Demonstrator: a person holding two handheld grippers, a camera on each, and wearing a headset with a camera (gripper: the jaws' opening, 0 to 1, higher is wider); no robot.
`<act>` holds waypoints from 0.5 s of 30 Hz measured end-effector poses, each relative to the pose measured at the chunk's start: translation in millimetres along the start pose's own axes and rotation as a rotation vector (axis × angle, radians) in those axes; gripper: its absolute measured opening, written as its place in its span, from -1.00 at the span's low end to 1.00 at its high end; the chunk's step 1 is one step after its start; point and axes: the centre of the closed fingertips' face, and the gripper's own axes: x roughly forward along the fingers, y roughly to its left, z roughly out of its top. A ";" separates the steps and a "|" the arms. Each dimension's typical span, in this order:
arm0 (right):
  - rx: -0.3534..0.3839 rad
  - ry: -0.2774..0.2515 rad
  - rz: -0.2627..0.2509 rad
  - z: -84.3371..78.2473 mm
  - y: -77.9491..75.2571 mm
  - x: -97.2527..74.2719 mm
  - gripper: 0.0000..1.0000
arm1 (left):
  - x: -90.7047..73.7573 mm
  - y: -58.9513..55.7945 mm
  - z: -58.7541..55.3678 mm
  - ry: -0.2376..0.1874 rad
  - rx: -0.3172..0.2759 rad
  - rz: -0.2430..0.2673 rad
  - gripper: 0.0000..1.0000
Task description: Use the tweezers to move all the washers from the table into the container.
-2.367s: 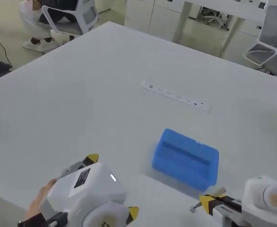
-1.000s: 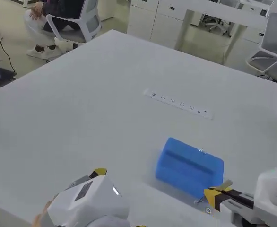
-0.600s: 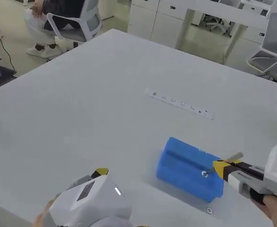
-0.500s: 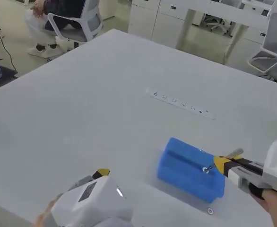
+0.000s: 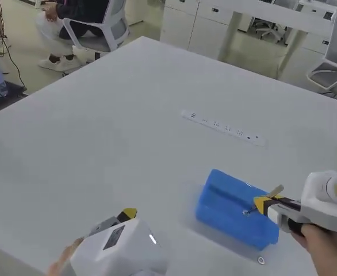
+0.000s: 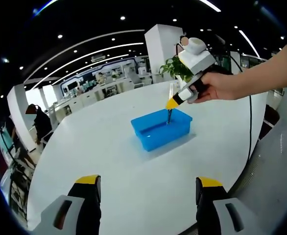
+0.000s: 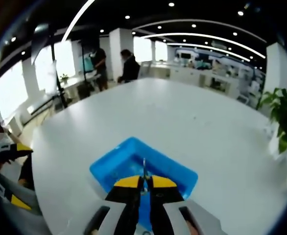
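Note:
A blue container [image 5: 229, 202] sits near the front right of the white table [image 5: 128, 132]. My right gripper [image 5: 263, 203] is shut on the tweezers [image 5: 251, 211], held over the container's right part. A small washer [image 5: 246, 214] hangs at the tweezers' tip, just inside the container. In the right gripper view the jaws meet on the tweezers [image 7: 144, 169] above the container [image 7: 119, 169]. Another washer [image 5: 261, 260] lies on the table in front of the container. My left gripper [image 6: 146, 188] is open and holds nothing, low at the front left [image 5: 148, 247].
A white power strip [image 5: 223, 127] lies behind the container. Office chairs [image 5: 96, 26] and a seated person [image 5: 71, 8] are beyond the far left edge, and another chair [image 5: 332, 63] stands at the far right. The left gripper view shows a hand [image 6: 222, 85] holding the right gripper.
My right gripper has lifted the tweezers from the table in front of the container up and over it, carrying a washer. The left gripper has stayed put.

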 end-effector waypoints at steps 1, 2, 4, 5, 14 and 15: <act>-0.001 0.002 -0.002 -1.0 0.4 1.7 -0.94 | 0.0 0.1 0.1 0.000 0.000 0.001 0.62; -0.001 0.005 -0.003 -2.0 0.5 2.5 -0.94 | 0.0 0.4 0.1 0.000 -0.001 0.002 0.62; -0.004 0.023 -0.007 -8.7 0.4 4.2 -0.94 | 0.0 0.7 0.1 -0.001 -0.003 0.002 0.61; -0.010 0.036 -0.007 -14.6 0.0 8.2 -0.94 | 0.0 0.8 0.2 -0.001 -0.004 0.003 0.61; -0.089 0.107 0.004 -36.8 12.9 16.1 -0.94 | -1.2 3.9 0.9 -0.008 0.000 0.020 0.59; -0.115 0.038 -0.001 -28.4 11.3 19.6 -0.94 | -1.2 3.9 1.0 -0.008 -0.003 0.019 0.59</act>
